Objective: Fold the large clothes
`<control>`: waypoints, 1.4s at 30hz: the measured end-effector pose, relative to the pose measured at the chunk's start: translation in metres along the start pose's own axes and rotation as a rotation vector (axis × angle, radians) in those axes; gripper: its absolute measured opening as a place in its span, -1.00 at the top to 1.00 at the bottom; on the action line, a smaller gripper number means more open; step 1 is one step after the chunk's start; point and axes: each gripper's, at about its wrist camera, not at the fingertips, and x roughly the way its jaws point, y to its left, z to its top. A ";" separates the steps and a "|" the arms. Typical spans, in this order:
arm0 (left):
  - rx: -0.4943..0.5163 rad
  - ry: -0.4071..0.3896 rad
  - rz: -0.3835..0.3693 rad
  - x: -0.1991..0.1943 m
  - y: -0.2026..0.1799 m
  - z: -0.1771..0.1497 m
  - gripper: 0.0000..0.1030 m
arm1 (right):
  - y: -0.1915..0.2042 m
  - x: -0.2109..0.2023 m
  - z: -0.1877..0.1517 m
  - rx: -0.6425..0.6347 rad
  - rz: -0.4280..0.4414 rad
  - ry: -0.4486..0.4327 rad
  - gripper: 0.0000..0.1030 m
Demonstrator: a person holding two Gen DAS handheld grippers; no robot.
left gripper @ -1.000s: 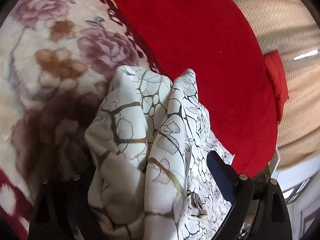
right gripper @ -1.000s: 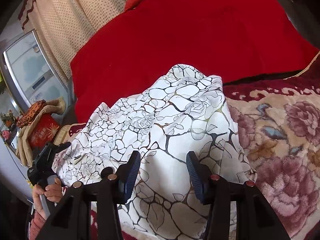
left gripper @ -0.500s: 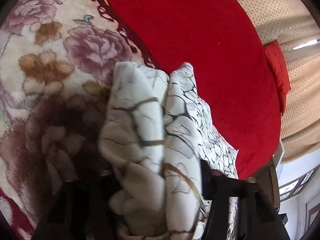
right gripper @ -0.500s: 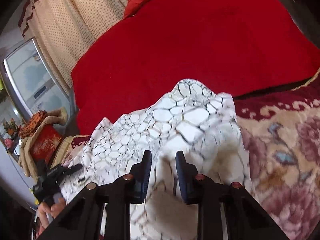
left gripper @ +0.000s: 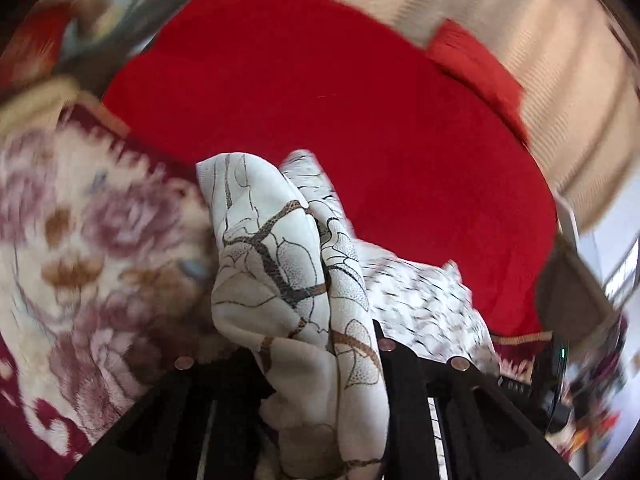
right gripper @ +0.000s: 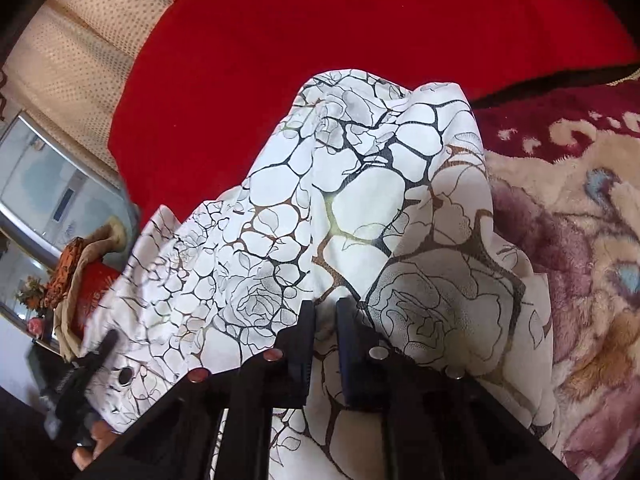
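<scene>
White garment [right gripper: 360,208] printed with black and brown rose outlines, lying across a floral blanket [right gripper: 580,240] and a red bedspread [right gripper: 320,20] on a bed. Against the frames a second earlier, we record both pairs of fingers drawn in from a wide stance: the left gripper [left gripper: 320,344] is closing with a thick bunched fold of the garment pressed between its fingers, where before that fold lay loose in the open gap; the right gripper [right gripper: 325,320] is closing too, a thin pinch of the fabric caught in the narrow slit between its blue-padded fingers [right gripper: 352,344], which earlier stood apart over flat cloth. We also note the left view now tilted and motion-blurred, the bunched cloth standing higher above the blanket than before. Left wrist view alone gives us a red pillow [left gripper: 476,64] at the head of the bed, a beige curtain [left gripper: 560,92] behind it, and the rest of the garment trailing off to the right over the bedspread. Right wrist view alone gives us the garment's broad spread, a glass-fronted cabinet [right gripper: 44,184] at left, a red box draped with tan cloth [right gripper: 86,280], and the left gripper seen from outside, a person's hand [right gripper: 90,446] gripping its handle at the garment's far edge.
</scene>
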 end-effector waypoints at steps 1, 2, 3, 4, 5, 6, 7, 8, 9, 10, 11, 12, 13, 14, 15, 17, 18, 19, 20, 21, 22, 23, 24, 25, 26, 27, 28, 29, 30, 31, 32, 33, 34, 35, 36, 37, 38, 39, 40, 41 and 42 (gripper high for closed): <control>0.039 -0.003 -0.001 -0.004 -0.014 0.000 0.62 | -0.001 -0.004 0.000 -0.006 0.002 0.001 0.75; 0.086 -0.005 -0.003 -0.007 -0.031 -0.002 0.62 | -0.001 -0.007 0.001 -0.016 0.003 0.006 0.72; 0.117 -0.004 -0.004 -0.007 -0.045 -0.003 0.63 | 0.000 -0.013 0.001 -0.027 0.013 0.013 0.69; 0.155 0.004 -0.005 -0.009 -0.064 -0.004 0.63 | -0.002 -0.017 0.002 -0.030 0.017 0.013 0.69; 0.185 0.011 -0.009 -0.009 -0.080 -0.007 0.63 | -0.004 -0.024 0.002 -0.034 0.022 0.009 0.69; 0.222 0.017 -0.014 -0.009 -0.098 -0.010 0.63 | -0.005 -0.032 0.003 -0.036 0.033 -0.002 0.69; 0.272 0.023 -0.015 -0.007 -0.120 -0.017 0.63 | -0.007 -0.038 0.003 -0.035 0.050 -0.011 0.68; 0.316 0.032 -0.014 -0.005 -0.138 -0.024 0.63 | -0.012 -0.046 0.005 -0.031 0.075 -0.020 0.67; 0.361 0.046 -0.016 -0.003 -0.157 -0.033 0.63 | -0.019 -0.054 0.008 -0.018 0.107 -0.030 0.67; 0.418 0.074 -0.018 0.005 -0.180 -0.048 0.63 | -0.024 -0.062 0.010 -0.001 0.130 -0.039 0.65; 0.453 0.093 -0.016 0.011 -0.193 -0.058 0.63 | -0.032 -0.070 0.012 0.025 0.161 -0.052 0.65; 0.493 0.115 -0.011 0.017 -0.207 -0.073 0.63 | -0.043 -0.078 0.016 0.061 0.198 -0.069 0.62; 0.524 0.139 -0.005 0.028 -0.218 -0.089 0.63 | -0.051 -0.083 0.019 0.090 0.220 -0.080 0.59; 0.535 0.162 -0.004 0.036 -0.223 -0.099 0.63 | -0.062 -0.087 0.023 0.126 0.238 -0.089 0.40; 0.533 0.190 -0.008 0.043 -0.225 -0.109 0.64 | -0.075 -0.090 0.026 0.170 0.267 -0.094 -0.02; 0.517 0.215 -0.008 0.052 -0.222 -0.121 0.64 | -0.088 -0.093 0.031 0.249 0.328 -0.092 -0.57; 0.520 0.206 -0.006 0.052 -0.221 -0.124 0.64 | -0.096 -0.094 0.031 0.295 0.378 -0.095 -0.57; 0.520 0.196 -0.010 0.048 -0.220 -0.124 0.64 | -0.098 -0.091 0.033 0.315 0.413 -0.088 -0.57; 0.512 0.196 -0.016 0.046 -0.218 -0.123 0.64 | -0.098 -0.090 0.036 0.320 0.444 -0.073 -0.57; 0.504 0.198 -0.023 0.043 -0.219 -0.123 0.64 | -0.094 -0.087 0.038 0.310 0.456 -0.055 -0.57; 0.504 0.198 -0.027 0.041 -0.219 -0.125 0.64 | -0.089 -0.086 0.041 0.293 0.460 -0.041 -0.57; 0.506 0.198 -0.027 0.039 -0.219 -0.125 0.64 | -0.079 -0.081 0.044 0.263 0.479 -0.018 -0.57; 0.513 0.197 -0.028 0.037 -0.218 -0.127 0.64 | -0.070 -0.076 0.047 0.243 0.500 0.007 -0.57; 0.517 0.197 -0.027 0.040 -0.222 -0.125 0.64 | -0.064 -0.072 0.048 0.229 0.510 0.026 -0.57; 0.522 0.198 -0.026 0.042 -0.225 -0.124 0.64 | -0.051 -0.064 0.051 0.198 0.503 0.059 -0.57; 0.523 0.198 -0.027 0.045 -0.221 -0.123 0.64 | -0.047 -0.056 0.051 0.179 0.486 0.075 -0.58; 0.523 0.199 -0.030 0.046 -0.218 -0.124 0.64 | -0.042 -0.050 0.053 0.166 0.475 0.086 -0.60; 0.520 0.200 -0.037 0.047 -0.218 -0.127 0.64 | -0.037 -0.045 0.053 0.162 0.479 0.098 -0.66; 0.515 0.202 -0.047 0.048 -0.218 -0.126 0.64 | -0.034 -0.039 0.055 0.165 0.491 0.113 -0.71; 0.514 0.205 -0.055 0.048 -0.219 -0.126 0.64 | -0.033 -0.035 0.056 0.164 0.488 0.123 -0.71; 0.518 0.206 -0.062 0.047 -0.219 -0.125 0.64 | -0.027 -0.032 0.057 0.158 0.465 0.122 -0.71; 0.525 0.205 -0.065 0.047 -0.219 -0.124 0.64 | -0.024 -0.029 0.059 0.152 0.451 0.109 -0.68; 0.536 0.203 -0.063 0.047 -0.220 -0.123 0.64 | -0.019 -0.030 0.061 0.138 0.441 0.086 -0.61; 0.545 0.200 -0.058 0.047 -0.222 -0.123 0.63 | -0.014 -0.032 0.061 0.113 0.445 0.079 -0.26; 0.553 0.198 -0.056 0.046 -0.224 -0.123 0.63 | -0.010 -0.033 0.062 0.088 0.445 0.083 0.23; 0.560 0.199 -0.060 0.051 -0.226 -0.119 0.63 | -0.005 -0.036 0.063 0.063 0.428 0.078 0.29; 0.567 0.196 -0.065 0.049 -0.230 -0.119 0.63 | 0.002 -0.042 0.064 0.022 0.397 0.057 0.35; 0.573 0.195 -0.072 0.049 -0.234 -0.118 0.63 | 0.006 -0.048 0.065 -0.008 0.387 0.041 0.40; 0.580 0.193 -0.082 0.048 -0.240 -0.118 0.63 | 0.009 -0.054 0.067 -0.031 0.376 0.025 0.42; 0.586 0.191 -0.091 0.048 -0.246 -0.117 0.63 | 0.010 -0.055 0.069 -0.040 0.370 0.016 0.43; 0.588 0.190 -0.102 0.049 -0.255 -0.118 0.63 | 0.009 -0.063 0.071 -0.055 0.366 -0.004 0.44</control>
